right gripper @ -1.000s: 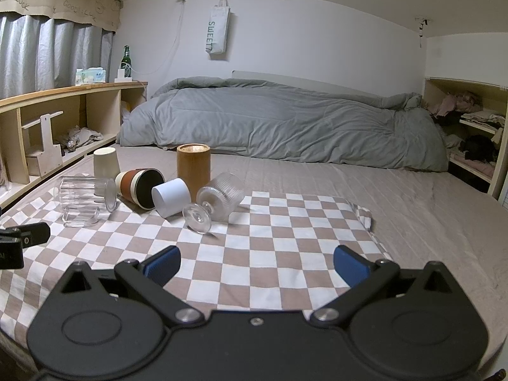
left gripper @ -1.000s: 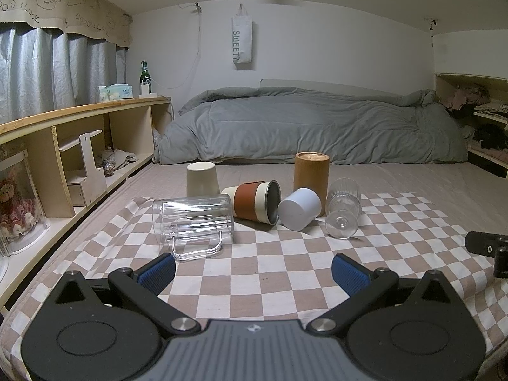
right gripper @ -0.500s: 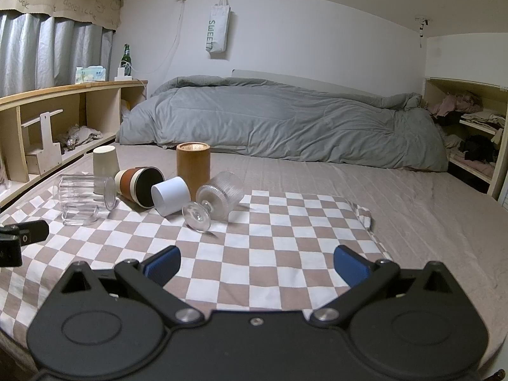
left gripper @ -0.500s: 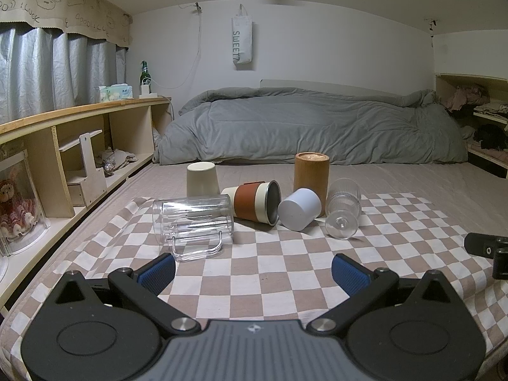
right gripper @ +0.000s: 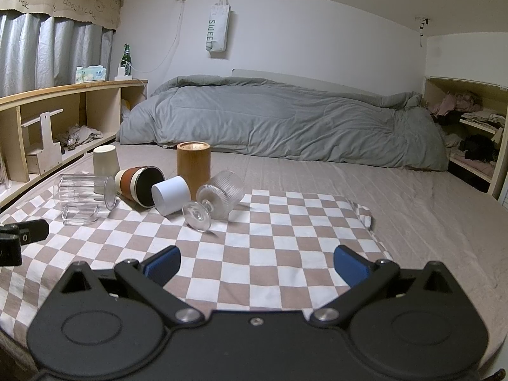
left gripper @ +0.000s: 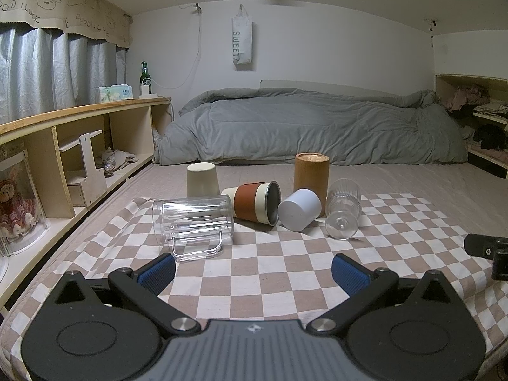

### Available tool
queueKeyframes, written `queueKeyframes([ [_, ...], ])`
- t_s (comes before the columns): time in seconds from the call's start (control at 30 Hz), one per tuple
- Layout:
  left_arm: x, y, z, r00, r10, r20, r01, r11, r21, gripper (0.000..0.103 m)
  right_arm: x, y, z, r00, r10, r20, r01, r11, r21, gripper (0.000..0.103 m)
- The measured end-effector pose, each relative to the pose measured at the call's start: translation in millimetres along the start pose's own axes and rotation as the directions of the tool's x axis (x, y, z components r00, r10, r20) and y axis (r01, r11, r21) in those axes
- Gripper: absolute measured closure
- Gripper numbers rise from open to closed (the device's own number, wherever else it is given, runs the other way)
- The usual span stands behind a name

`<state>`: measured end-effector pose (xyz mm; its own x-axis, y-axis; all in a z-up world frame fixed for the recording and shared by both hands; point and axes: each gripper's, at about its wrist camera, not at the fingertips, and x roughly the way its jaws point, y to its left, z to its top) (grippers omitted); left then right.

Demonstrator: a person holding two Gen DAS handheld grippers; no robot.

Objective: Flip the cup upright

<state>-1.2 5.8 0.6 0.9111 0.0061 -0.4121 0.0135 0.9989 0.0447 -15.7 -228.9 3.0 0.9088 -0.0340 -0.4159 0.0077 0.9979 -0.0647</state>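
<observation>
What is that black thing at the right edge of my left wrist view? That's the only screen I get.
Observer: The right gripper; its own camera shows its blue fingers spread open, holding nothing.
Operator: And the clear thing lying nearest it?
Observer: A ribbed glass on its side; the right view shows a short stem joining bowl and foot.
Operator: Where do the checks underneath stop?
Observer: The checked cloth ends in a bunched corner at far right, bare mattress beyond.

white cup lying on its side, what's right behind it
The tall brown wooden cylinder stands upright directly behind the white cup; the cup hides the cylinder's lower front.
</observation>
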Motion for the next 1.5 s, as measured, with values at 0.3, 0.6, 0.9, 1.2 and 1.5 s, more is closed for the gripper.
queueKeyframes([
  [0.3,-0.1,0.2,0.0,1.0,0.0,0.0,0.0,1.0,0.001,0.0,-0.9,-2.4,-0.6,1.0,0.0,-0.001,0.0,1.0,0.0,0.0],
  [0.6,-0.6,2.3,1.6,1.0,0.007,0.004,-0.007,1.0,0.0,0.0,-0.3,-1.5,0.1,1.0,-0.001,-0.002,0.001,1.0,0.0,0.0],
  [0.9,12.1,17.1,11.8,0.999,0.048,0.014,-0.048,0.999,-0.015,0.0,4.3,-5.4,-6.8,1.0,-0.003,-0.003,0.003,1.0,0.008,0.0],
  [1.2,41.5,49.5,34.3,0.994,0.106,0.019,-0.105,0.994,-0.031,0.0,16.1,5.1,0.8,1.0,0.005,-0.015,-0.005,1.0,0.009,0.0],
  [1.5,110.0,108.3,42.3,0.986,0.143,-0.084,-0.154,0.978,-0.14,0.002,19.6,7.9,3.4,1.0,0.006,-0.024,-0.006,1.0,0.017,0.0],
])
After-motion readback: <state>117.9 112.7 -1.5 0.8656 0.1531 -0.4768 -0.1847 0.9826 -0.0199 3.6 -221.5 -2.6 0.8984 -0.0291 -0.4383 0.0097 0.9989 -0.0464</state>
